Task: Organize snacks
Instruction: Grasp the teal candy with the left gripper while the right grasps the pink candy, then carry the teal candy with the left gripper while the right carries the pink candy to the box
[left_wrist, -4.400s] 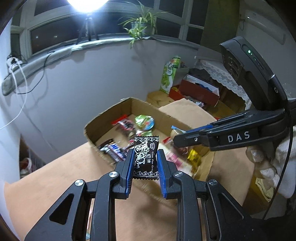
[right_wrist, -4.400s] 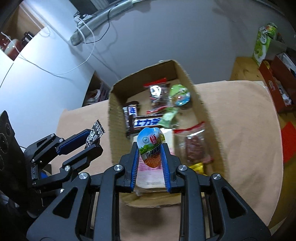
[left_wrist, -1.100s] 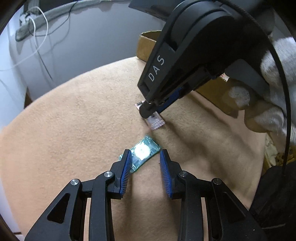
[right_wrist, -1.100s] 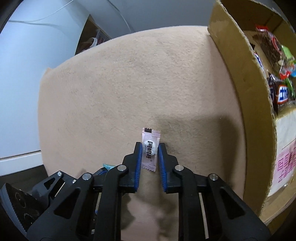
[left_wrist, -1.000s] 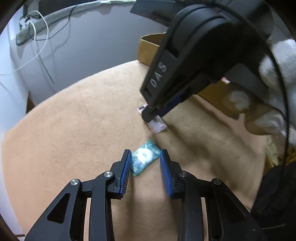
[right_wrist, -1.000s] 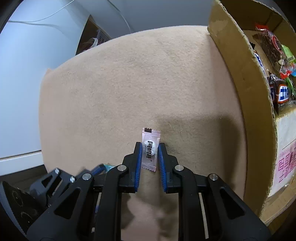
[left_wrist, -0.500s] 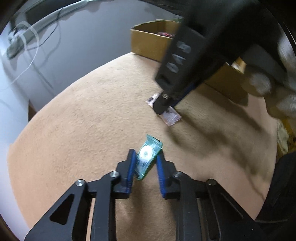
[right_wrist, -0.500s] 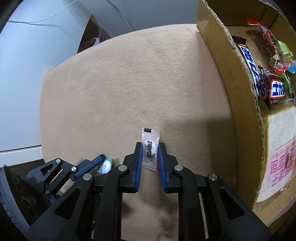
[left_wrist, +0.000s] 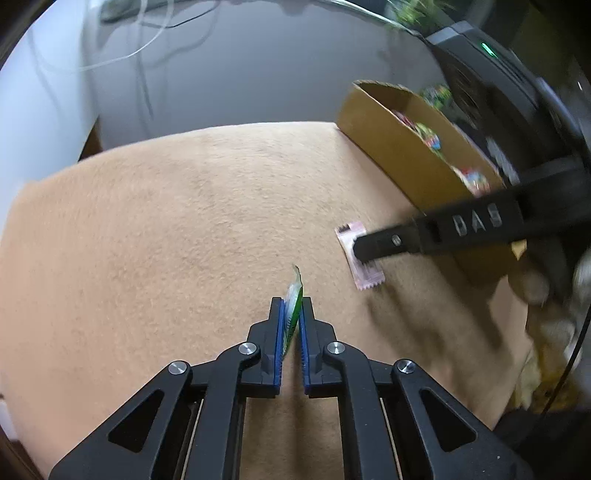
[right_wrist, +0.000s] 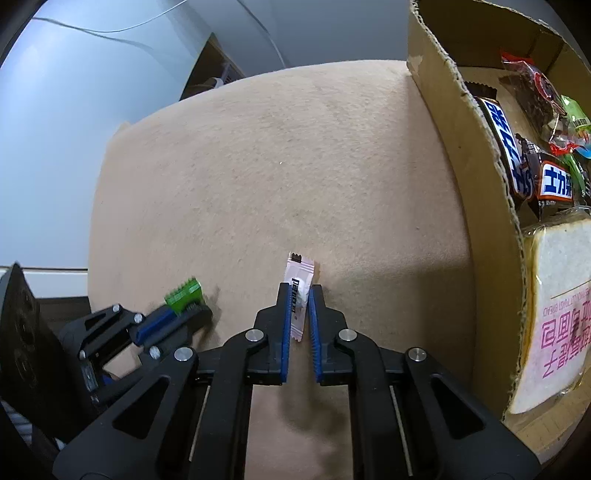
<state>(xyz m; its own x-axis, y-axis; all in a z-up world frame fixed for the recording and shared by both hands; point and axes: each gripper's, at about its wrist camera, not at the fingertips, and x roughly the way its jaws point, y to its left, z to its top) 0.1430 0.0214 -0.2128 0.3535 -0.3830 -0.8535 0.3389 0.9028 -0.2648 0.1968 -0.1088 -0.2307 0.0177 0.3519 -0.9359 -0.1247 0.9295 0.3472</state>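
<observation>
My left gripper (left_wrist: 291, 306) is shut on a small green candy wrapper (left_wrist: 294, 295), held edge-up just above the tan cloth; it also shows in the right wrist view (right_wrist: 183, 295). My right gripper (right_wrist: 298, 295) is shut on a pink-white candy (right_wrist: 300, 282), lifted a little off the cloth. In the left wrist view that candy (left_wrist: 364, 275) hangs at the right gripper's tip (left_wrist: 360, 253). The cardboard box (right_wrist: 480, 155) holding chocolate bars, bread and other snacks stands to the right.
The tan cloth (right_wrist: 280, 155) covers the table, whose far and left edges drop off to the floor. A grey wall with white cables (left_wrist: 147, 44) lies behind. My gloved hand (left_wrist: 554, 288) is at the right.
My left gripper closed on the green candy and lifted it, turning it on edge. My right gripper squeezed tighter on the pink candy and raised it as both moved toward the box.
</observation>
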